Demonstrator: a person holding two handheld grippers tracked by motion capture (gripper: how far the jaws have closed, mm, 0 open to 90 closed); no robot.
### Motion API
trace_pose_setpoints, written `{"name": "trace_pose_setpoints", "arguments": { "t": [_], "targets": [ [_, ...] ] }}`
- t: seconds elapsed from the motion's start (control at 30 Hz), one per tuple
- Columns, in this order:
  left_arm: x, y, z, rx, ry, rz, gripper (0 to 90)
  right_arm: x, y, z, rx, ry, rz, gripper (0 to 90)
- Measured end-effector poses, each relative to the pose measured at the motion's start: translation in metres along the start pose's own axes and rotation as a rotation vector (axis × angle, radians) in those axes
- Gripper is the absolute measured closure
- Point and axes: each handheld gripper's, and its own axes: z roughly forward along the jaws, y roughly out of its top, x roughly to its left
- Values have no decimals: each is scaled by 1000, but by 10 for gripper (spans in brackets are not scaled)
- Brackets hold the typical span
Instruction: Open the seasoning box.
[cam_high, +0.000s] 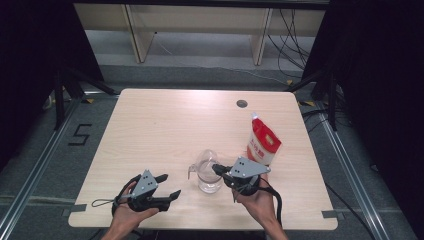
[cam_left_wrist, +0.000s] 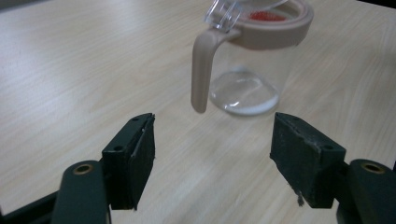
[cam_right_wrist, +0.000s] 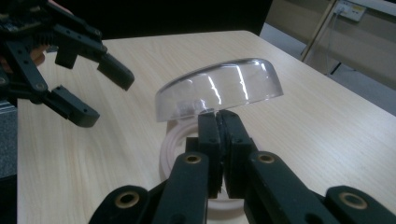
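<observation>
Partly cropped: jar (cam_left_wrist: 243, 70) lid (cam_left_wrist: 224, 11).

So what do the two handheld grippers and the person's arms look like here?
Both the left gripper and right gripper are black, two-jawed, with brass-coloured pivot bushings and flat dark pads. Each carries a grey three-cornered plate on top and trails a black cable. The forearms are bare, no sleeves visible.

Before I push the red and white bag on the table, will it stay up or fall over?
The bag would probably tip: it stands tall and leans already. It looks like a soft pouch, so it may dent under a push rather than slide. It stands close to the right gripper and the jug, so a fall could reach them.
</observation>
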Motion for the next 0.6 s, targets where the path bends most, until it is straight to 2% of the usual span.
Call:
{"name": "trace_pose_setpoints", "arguments": {
  "t": [0.07,0.1,0.27,0.37,0.43,0.47,0.53,0.6],
  "targets": [
    [1,-5,-2,4,5,-26,308,2,4,2,-6,10,-14,887],
    [2,-7,-4,8,9,-26,307,2,8,5,-10,12,-30,886],
    [2,-9,-8,3,7,-36,305,5,12,10,-14,17,-28,884],
    [1,-10,-10,6,10,-38,301,6,14,12,-20,19,-38,884],
    [2,-10,-10,7,8,-24,300,7,16,13,-13,24,-38,884],
    [3,-11,-10,15,10,-12,300,9,18,16,-21,24,-53,883],
    [3,-12,-10,14,5,-14,298,10,19,16,-16,30,-43,882],
    [1,-13,-9,14,6,-43,298,11,20,17,-17,32,-51,880]
  ]
}}
